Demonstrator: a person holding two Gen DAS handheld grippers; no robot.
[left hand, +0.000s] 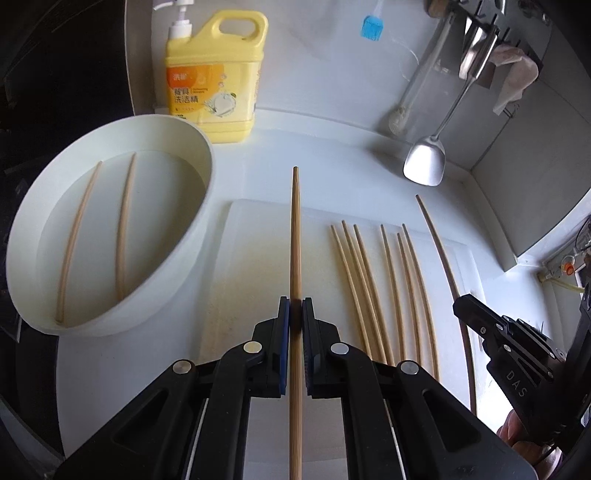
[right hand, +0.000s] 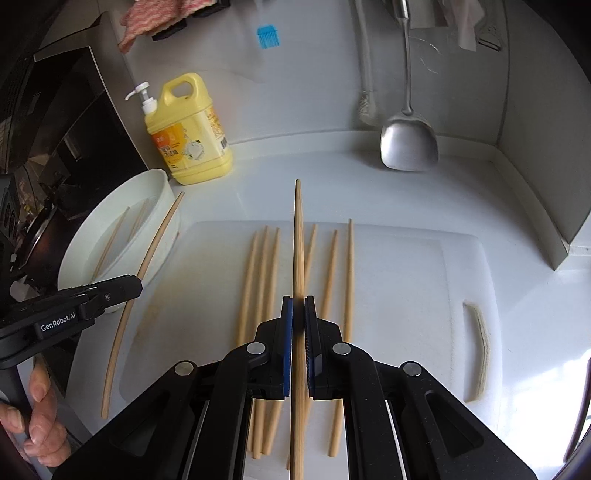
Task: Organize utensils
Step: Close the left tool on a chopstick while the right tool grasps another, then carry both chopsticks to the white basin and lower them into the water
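My left gripper [left hand: 295,306] is shut on a bamboo chopstick [left hand: 295,236] and holds it above the white cutting board [left hand: 251,254]. The right gripper [right hand: 298,306] is shut on another chopstick [right hand: 298,236], lifted over several loose chopsticks [right hand: 258,280] lying side by side on the board [right hand: 406,288]. A white bowl [left hand: 177,266] to the left holds two chopsticks [left hand: 123,221]. From the right wrist view the left gripper [right hand: 137,286] shows at the left with its chopstick [right hand: 155,243] beside the bowl [right hand: 162,184]. The right gripper [left hand: 460,304] appears at the right edge.
A yellow detergent bottle [left hand: 214,81] stands behind the bowl. A metal spatula [right hand: 408,144] and a blue brush [right hand: 268,36] hang on the back wall. A dark appliance [right hand: 74,129] bounds the left side, and a wall corner [right hand: 535,184] closes off the right.
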